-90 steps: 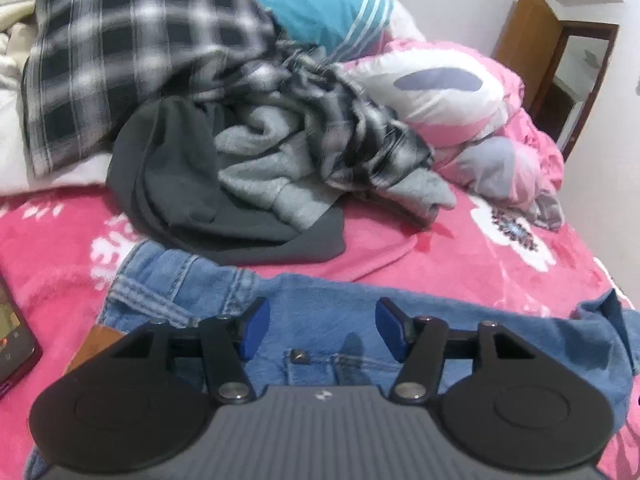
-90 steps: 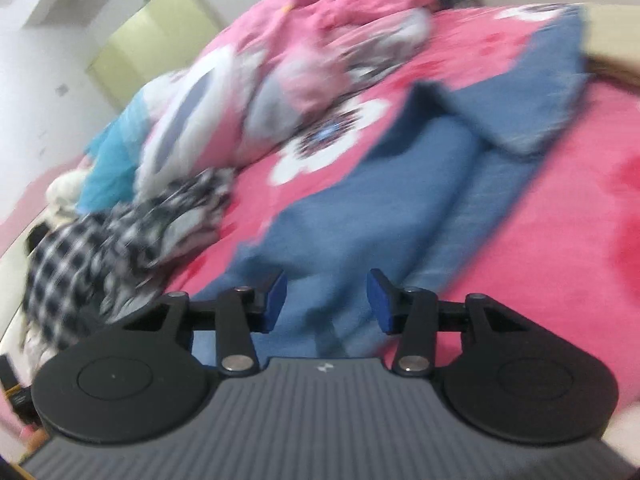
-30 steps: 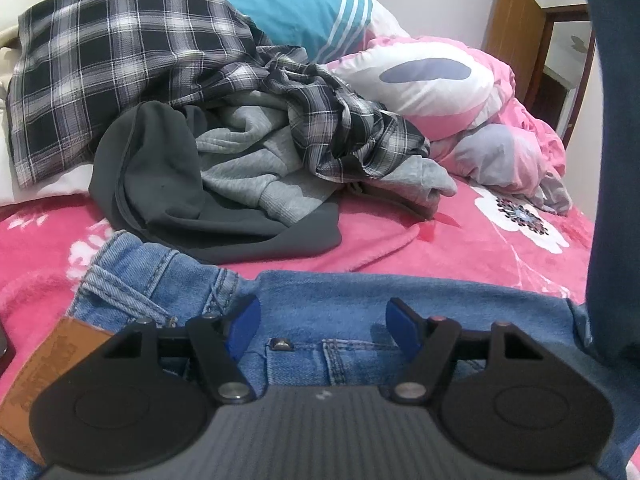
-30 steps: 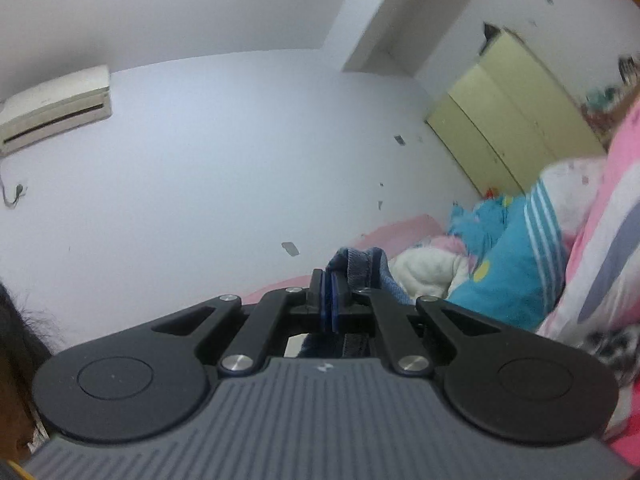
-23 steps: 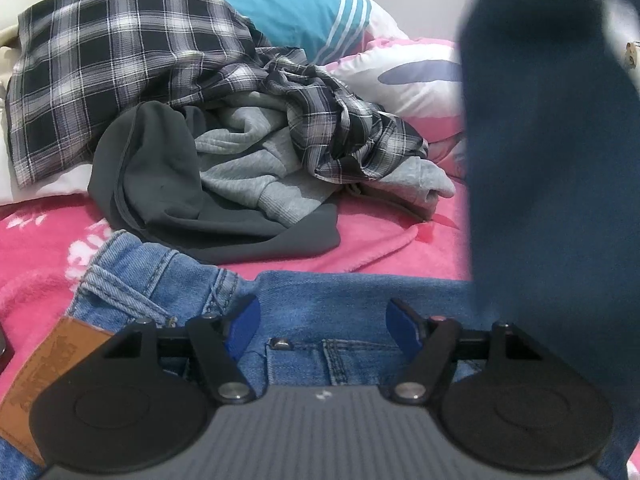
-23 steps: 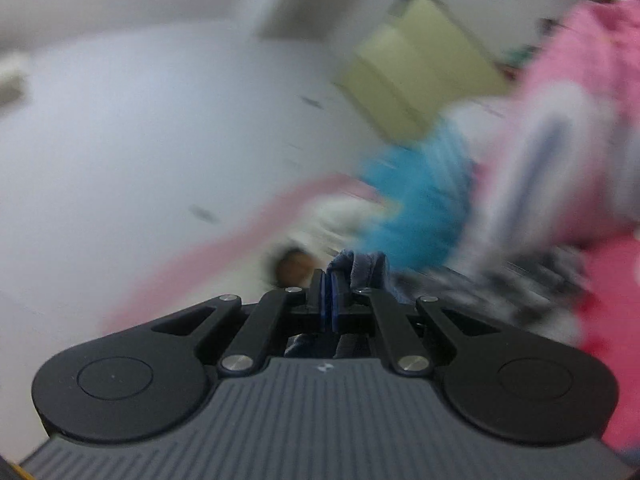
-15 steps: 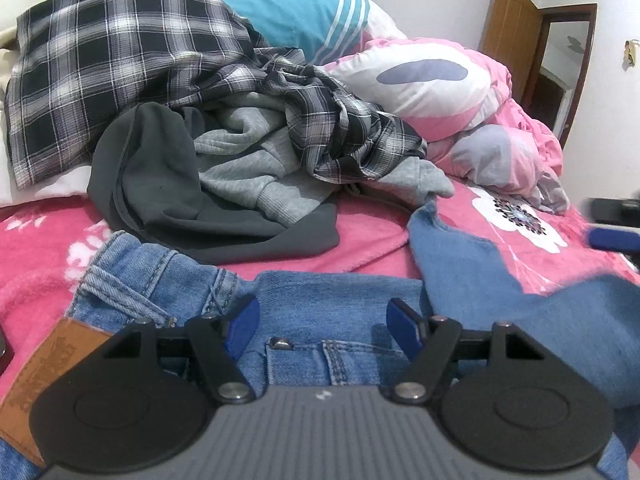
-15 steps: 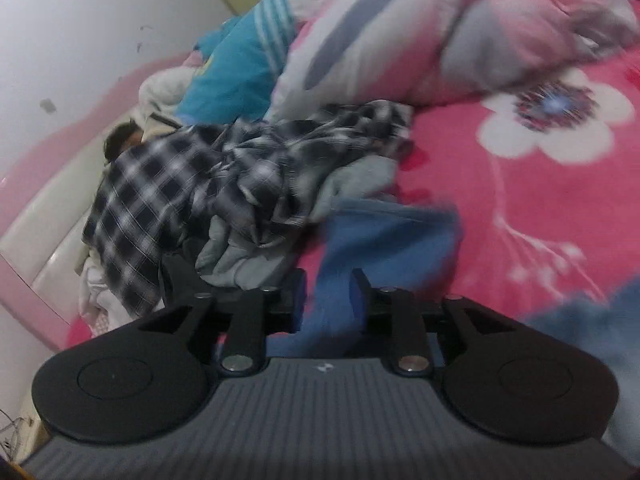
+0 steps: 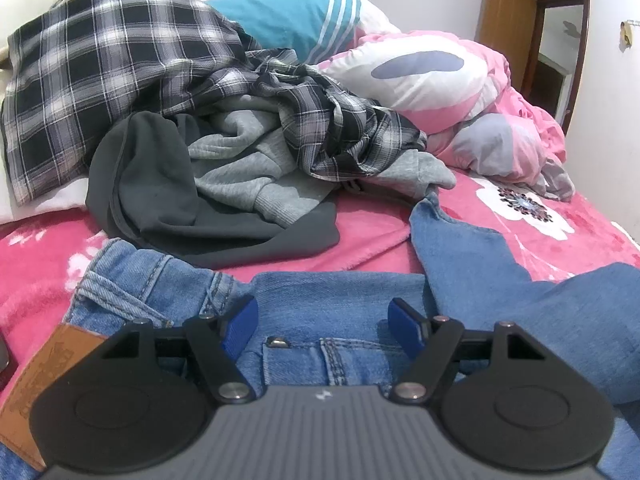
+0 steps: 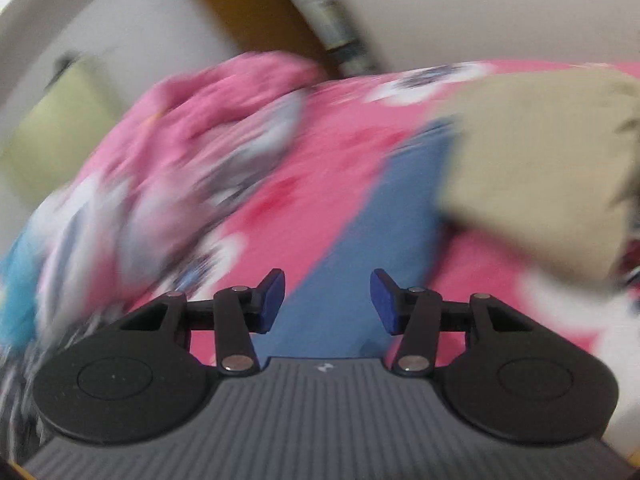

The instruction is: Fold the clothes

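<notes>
My left claw sits low over the waistband of the jeans, its jaws spread wide apart and gripping nothing — the denim lies just under and ahead of it on the bed. A folded-over leg lies ahead to its right. Beyond, a heap: dark hoodie, grey sweater, plaid shirt. My right claw is parted too, empty — blurred denim runs ahead between its fingers, a tan cloth ahead-right.
</notes>
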`<action>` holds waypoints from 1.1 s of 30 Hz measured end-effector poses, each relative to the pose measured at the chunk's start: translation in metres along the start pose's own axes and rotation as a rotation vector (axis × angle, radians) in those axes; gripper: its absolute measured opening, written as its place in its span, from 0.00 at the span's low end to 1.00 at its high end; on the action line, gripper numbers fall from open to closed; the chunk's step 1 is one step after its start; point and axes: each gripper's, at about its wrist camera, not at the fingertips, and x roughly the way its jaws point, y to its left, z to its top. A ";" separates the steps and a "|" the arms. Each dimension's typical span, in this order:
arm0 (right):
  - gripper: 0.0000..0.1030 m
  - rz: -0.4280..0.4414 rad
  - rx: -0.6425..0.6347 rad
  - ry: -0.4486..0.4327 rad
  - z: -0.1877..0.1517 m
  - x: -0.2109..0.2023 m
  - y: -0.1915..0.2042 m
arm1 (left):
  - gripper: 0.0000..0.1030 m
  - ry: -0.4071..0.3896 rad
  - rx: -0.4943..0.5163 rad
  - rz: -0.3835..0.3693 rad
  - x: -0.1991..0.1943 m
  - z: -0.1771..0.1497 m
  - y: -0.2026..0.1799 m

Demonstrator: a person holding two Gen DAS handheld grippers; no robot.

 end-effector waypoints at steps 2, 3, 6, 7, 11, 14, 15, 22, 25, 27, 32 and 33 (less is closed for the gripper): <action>0.46 -0.049 0.013 -0.041 0.021 0.011 -0.018 | 0.71 0.002 0.012 0.011 0.001 0.000 -0.002; 0.46 -0.074 0.020 -0.061 0.031 0.017 -0.027 | 0.71 0.003 0.018 0.015 0.002 0.000 -0.003; 0.46 -0.138 0.029 -0.067 0.060 0.043 -0.046 | 0.71 0.003 0.029 0.022 0.003 0.000 -0.005; 0.46 -0.145 0.035 -0.039 0.065 0.055 -0.050 | 0.72 0.003 0.031 0.023 0.003 0.000 -0.005; 0.36 -0.177 0.022 0.081 0.067 0.098 -0.056 | 0.72 0.001 0.036 0.029 0.003 0.000 -0.006; 0.10 -0.168 -0.022 0.080 0.063 0.104 -0.052 | 0.72 0.002 0.043 0.034 0.004 0.000 -0.007; 0.05 -0.152 -0.031 0.079 0.064 0.103 -0.050 | 0.72 0.003 0.045 0.035 0.004 0.000 -0.007; 0.03 -0.052 -0.054 -0.071 0.082 0.037 -0.036 | 0.72 0.007 0.046 0.035 0.004 0.001 -0.007; 0.02 -0.067 -0.016 -0.093 0.084 0.017 -0.057 | 0.72 0.006 0.046 0.035 0.004 0.001 -0.007; 0.02 -0.078 0.009 -0.108 0.086 0.003 -0.070 | 0.72 0.006 0.044 0.033 0.004 0.001 -0.007; 0.02 -0.094 0.077 -0.114 0.085 -0.011 -0.099 | 0.72 0.007 0.046 0.032 0.004 0.001 -0.007; 0.02 -0.093 0.092 -0.104 0.084 -0.007 -0.103 | 0.72 0.007 0.047 0.032 0.004 0.001 -0.007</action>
